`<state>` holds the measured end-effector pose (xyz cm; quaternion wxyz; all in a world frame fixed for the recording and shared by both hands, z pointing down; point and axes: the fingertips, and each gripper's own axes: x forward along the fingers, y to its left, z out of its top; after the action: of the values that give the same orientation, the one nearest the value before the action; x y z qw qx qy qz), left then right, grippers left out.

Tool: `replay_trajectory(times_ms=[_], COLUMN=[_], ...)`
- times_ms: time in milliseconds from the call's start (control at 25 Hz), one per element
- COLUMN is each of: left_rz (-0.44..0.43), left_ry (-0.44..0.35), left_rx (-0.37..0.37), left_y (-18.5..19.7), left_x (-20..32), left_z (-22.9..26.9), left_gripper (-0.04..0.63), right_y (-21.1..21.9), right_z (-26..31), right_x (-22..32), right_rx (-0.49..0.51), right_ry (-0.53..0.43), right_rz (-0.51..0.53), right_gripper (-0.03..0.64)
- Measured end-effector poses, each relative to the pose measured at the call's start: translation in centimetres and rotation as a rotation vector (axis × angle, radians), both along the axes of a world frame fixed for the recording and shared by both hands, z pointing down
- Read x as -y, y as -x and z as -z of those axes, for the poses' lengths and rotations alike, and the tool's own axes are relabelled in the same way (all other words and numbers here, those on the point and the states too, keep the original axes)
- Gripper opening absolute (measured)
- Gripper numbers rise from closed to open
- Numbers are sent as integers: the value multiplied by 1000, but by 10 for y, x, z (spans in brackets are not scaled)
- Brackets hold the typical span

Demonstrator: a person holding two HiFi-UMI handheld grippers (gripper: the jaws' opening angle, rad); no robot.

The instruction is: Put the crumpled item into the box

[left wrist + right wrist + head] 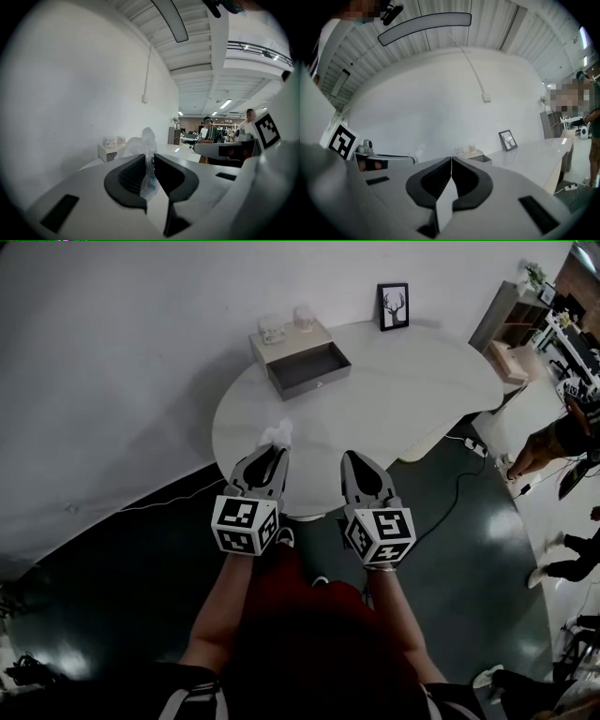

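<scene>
Progress at mid-task, as judged from three views.

Crumpled item (277, 434): pinched between the jaws of the left gripper (149, 159). Appeared in the left gripper view as a thin, clear, wrinkled wad, clamped at the jaw tips and bulging above them. Hung over the near edge of the white bench (403, 390). Looked clear of its surface, though contact could not be ruled out from overhead.

Right gripper (451, 161): pressed together on nothing, with no gap between the jaw faces in the right gripper view. Hovered just beside the left gripper, apart from it, and took no evident part in the hold.

Box (305, 367): placed at the far side of the bench, well apart from the item. Presented a grey drawer pulled open toward the person, apparently empty. Carried two small cups (272, 331) on its top. Stood near a framed deer picture (393, 306) at the back of the bench.

Counted as done: the grasp. Counted as left: carriage across the bench, lowering over the open drawer, and release. Saw no obstacle on the bare surface between item and box.
</scene>
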<state>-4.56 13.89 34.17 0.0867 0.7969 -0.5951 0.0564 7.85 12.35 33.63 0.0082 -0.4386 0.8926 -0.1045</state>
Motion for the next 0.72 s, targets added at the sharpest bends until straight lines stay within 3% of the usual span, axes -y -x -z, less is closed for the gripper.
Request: replay_trajectory(times_ms=[720], left_rz=[-157], left_ry=[69], left_rx=[2], left_y=[55], left_x=[142], left_z=[-12], left_gripper=[75], right_y=[63], right_z=[-15], right_x=[122], right_rx=[-58], right_ry=[66], right_rz=[-115], right_gripper=[15])
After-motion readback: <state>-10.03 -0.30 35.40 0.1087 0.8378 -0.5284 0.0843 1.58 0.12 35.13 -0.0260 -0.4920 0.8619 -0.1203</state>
